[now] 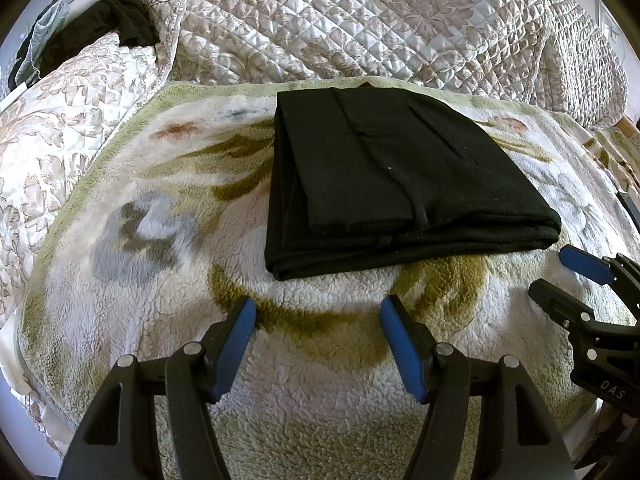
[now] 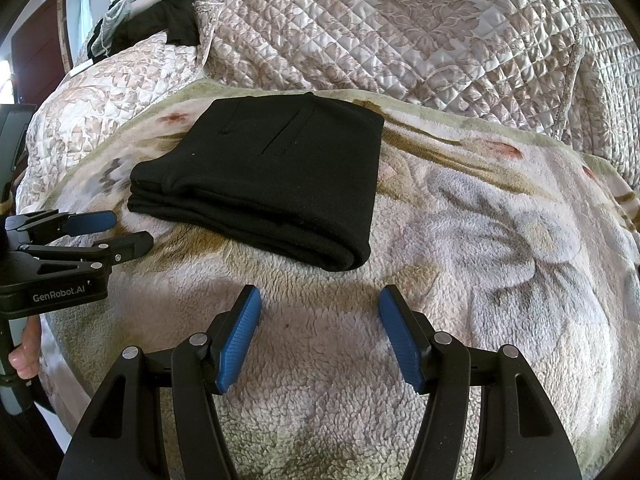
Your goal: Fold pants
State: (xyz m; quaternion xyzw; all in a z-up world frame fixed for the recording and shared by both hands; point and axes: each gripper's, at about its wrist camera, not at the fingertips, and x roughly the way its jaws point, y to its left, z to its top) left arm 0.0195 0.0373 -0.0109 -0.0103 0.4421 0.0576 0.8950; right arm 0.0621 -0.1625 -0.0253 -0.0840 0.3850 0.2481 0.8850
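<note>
**Black Pants Folded on Fleece Blanket**

Black woven pants, folded into a flat rectangular stack, lie on a cream floral fleece blanket. On the near side, the left gripper and right gripper stand wide apart, empty, clear of the pants. A quilted beige bedspread lies beyond.

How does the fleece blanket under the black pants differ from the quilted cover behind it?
The fleece blanket looks fluffy, with large flowers in olive and grey; the quilted cover looks smooth and shiny, stitched in small diamonds with beige leaves. The blanket lies spread out and bears the folded black pants; the cover is bunched up behind and bears no pants. Both are pale and floral.
</note>
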